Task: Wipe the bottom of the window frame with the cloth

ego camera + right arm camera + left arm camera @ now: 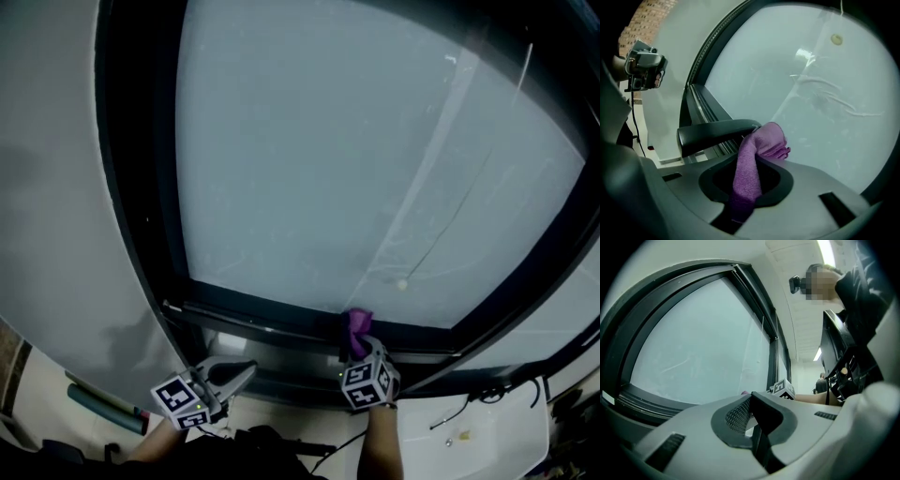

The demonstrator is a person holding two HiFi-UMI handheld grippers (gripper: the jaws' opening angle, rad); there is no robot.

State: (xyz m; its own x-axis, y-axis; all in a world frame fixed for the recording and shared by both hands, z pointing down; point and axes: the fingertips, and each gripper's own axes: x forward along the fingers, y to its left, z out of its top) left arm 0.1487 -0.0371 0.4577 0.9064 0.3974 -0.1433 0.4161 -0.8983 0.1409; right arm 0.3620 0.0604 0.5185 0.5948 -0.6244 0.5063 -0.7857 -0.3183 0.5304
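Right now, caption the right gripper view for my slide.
Right gripper shut on the cloth at the window frame bottom edge.

On your near right sits a white surface [502,436] with a black cable [453,413] trailing over it, and on your near left a teal rod [103,409] lies below the pale wall [47,187]. A small round bead [401,284] hangs on a thin cord against the glass (further right than centre). Brick wall [644,21] shows far left; a ceiling light strip [827,251] runs overhead.
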